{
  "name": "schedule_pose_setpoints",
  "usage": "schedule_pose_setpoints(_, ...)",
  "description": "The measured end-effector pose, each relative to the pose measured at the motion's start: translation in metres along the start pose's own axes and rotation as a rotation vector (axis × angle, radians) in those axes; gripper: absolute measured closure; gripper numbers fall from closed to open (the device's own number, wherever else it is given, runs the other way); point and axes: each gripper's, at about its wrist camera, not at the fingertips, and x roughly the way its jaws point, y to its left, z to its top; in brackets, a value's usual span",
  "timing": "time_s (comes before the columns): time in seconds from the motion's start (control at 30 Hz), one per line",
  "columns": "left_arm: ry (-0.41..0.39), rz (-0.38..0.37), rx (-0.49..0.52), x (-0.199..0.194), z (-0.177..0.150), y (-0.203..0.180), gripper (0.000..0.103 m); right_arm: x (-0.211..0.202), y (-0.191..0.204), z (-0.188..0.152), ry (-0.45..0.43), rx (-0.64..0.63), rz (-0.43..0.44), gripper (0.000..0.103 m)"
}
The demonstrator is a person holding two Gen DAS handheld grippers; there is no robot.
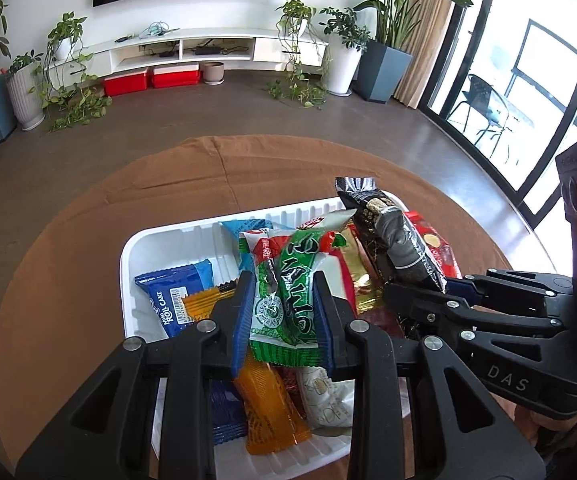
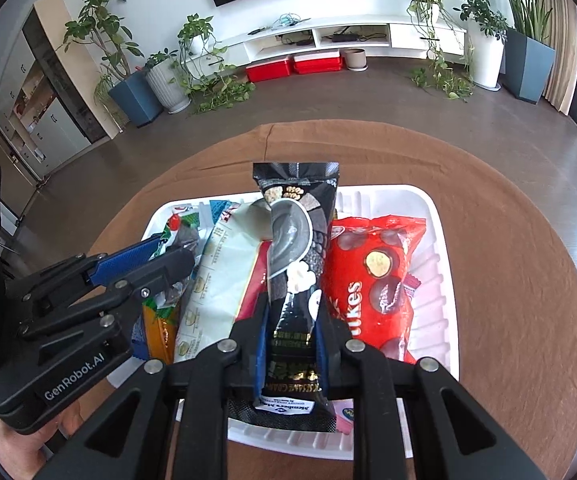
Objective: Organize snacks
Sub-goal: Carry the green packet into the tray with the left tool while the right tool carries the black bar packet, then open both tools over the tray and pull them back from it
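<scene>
Round table under a brown cloth [image 1: 296, 168]; white ribbed tray [image 1: 128, 256] sits on it, packed with snacks.

Tray contents, larger to smaller: red chocolate-ball bag [image 2: 372, 280] lying flat on the tray's right side; pale white packet [image 2: 216, 280] beside it toward the middle; gold-and-red wrapper [image 1: 362, 276]; blue roll cake packet [image 1: 168, 300] at left; orange wrapper [image 1: 268, 412] under the near fingers.

Left gripper [image 1: 284, 320]: blue pads clamped on a green-and-white packet [image 1: 288, 280], held above the pile. The orange wrapper and a white packet lie directly beneath it.

Right gripper [image 2: 288, 344]: closed on a black sesame-snack packet [image 2: 296, 248], standing upright over the tray middle, its crimped top end pointing away from the camera.

The two grippers sit close side by side; each shows in the other's camera, crowding the tray's near edge.

Right wrist view alone shows the red bag in full and bare ribbed floor at the tray's right. Left wrist view alone shows the roll cake packet and the tray's left wall.
</scene>
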Motion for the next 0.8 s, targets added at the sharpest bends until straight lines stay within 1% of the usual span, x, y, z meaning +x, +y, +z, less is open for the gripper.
schedule_pose_setpoints(0.07, 0.007, -0.001, -0.008, 0.008, 0.000, 0.003, 0.076, 0.003, 0.002, -0.001, 0.009, -0.012, -0.003, 0.081)
schedule_pose_setpoints(0.13, 0.013, -0.003, -0.010, 0.013, -0.001, 0.003, 0.073, 0.006, 0.004, -0.002, 0.017, -0.016, -0.005, 0.079)
schedule_pose_setpoints(0.2, 0.015, -0.005, -0.010, 0.016, -0.002, 0.006, 0.065, 0.008, 0.005, -0.002, 0.019, -0.019, -0.005, 0.079)
schedule_pose_setpoints(0.23, 0.012, -0.004, -0.010, 0.017, -0.001, 0.007, 0.063, 0.008, 0.005, -0.002, 0.017, -0.019, -0.006, 0.079)
schedule_pose_setpoints(0.3, 0.006, 0.002, -0.012, 0.016, 0.000, 0.009, 0.052, 0.008, 0.008, -0.001, 0.010, -0.024, -0.011, 0.077)
schedule_pose_setpoints(0.33, 0.004, 0.004, -0.015, 0.016, 0.000, 0.010, 0.050, 0.008, 0.009, -0.001, 0.007, -0.027, -0.013, 0.075)
schedule_pose_setpoints(0.43, 0.000, 0.009, -0.017, 0.017, 0.001, 0.013, 0.049, 0.004, 0.012, -0.001, -0.006, -0.035, -0.015, 0.070)
schedule_pose_setpoints(0.6, -0.009, 0.014, -0.012, 0.010, 0.000, 0.011, 0.049, 0.000, 0.012, -0.002, -0.017, -0.045, -0.027, 0.069)
schedule_pose_setpoints(0.63, -0.011, 0.015, -0.008, 0.007, -0.001, 0.010, 0.047, -0.002, 0.011, -0.003, -0.019, -0.045, -0.029, 0.066)
schedule_pose_setpoints(0.67, -0.018, 0.023, -0.006, 0.001, -0.004, 0.008, 0.042, -0.004, 0.011, -0.004, -0.025, -0.046, -0.033, 0.063)
schedule_pose_setpoints(0.7, -0.025, 0.027, -0.006, -0.006, -0.007, 0.006, 0.036, -0.008, 0.012, -0.005, -0.031, -0.046, -0.037, 0.062)
schedule_pose_setpoints(0.77, -0.039, 0.034, -0.014, -0.014, -0.010, 0.006, 0.029, -0.015, 0.011, -0.008, -0.040, -0.043, -0.036, 0.058)
schedule_pose_setpoints(0.8, -0.046, 0.036, -0.017, -0.018, -0.011, 0.006, 0.028, -0.018, 0.011, -0.008, -0.045, -0.043, -0.036, 0.057)
